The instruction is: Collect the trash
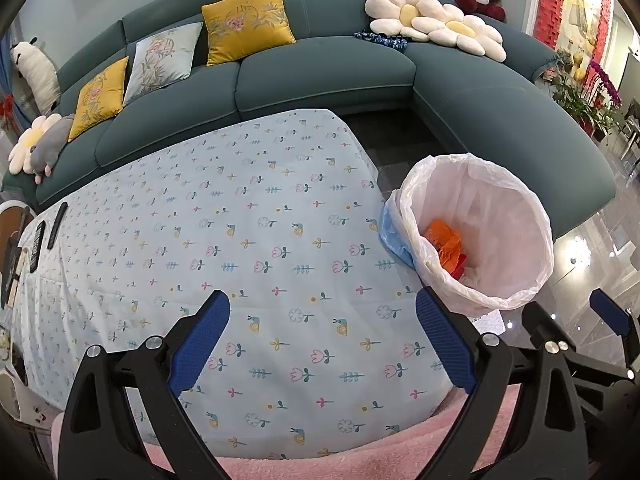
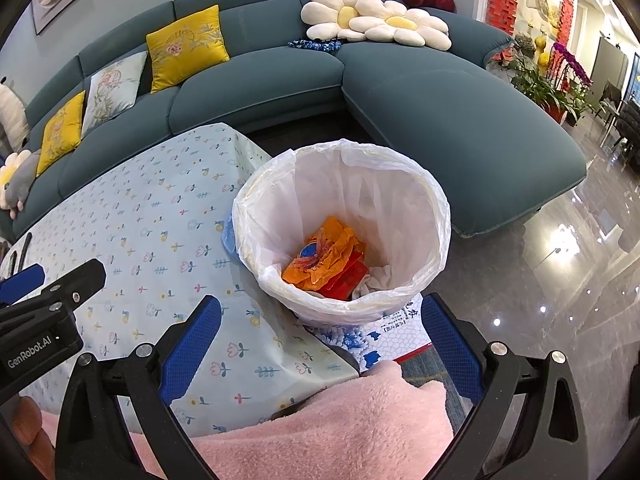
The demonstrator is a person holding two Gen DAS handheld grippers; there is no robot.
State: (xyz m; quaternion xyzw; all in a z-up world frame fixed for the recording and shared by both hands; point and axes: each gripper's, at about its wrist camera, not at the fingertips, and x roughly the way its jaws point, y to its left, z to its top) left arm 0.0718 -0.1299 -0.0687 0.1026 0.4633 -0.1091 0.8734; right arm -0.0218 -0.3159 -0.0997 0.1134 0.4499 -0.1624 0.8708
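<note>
Honestly, both my claws were spread and held nothing. Taking the trash bin [image 2: 344, 236] as my landmark: left of it, my left gripper [image 1: 322, 340] hung over the flowered tablecloth [image 1: 240, 240], my right gripper [image 2: 320, 344] just before the bin's near rim. The orange wrappers [image 2: 324, 256] lay crumpled at its bottom beside white tissue [image 2: 374, 278]. I judged them light, soft and crackly, best pinched at a raised fold. Bunched so, they showed no clear long axis.
</note>
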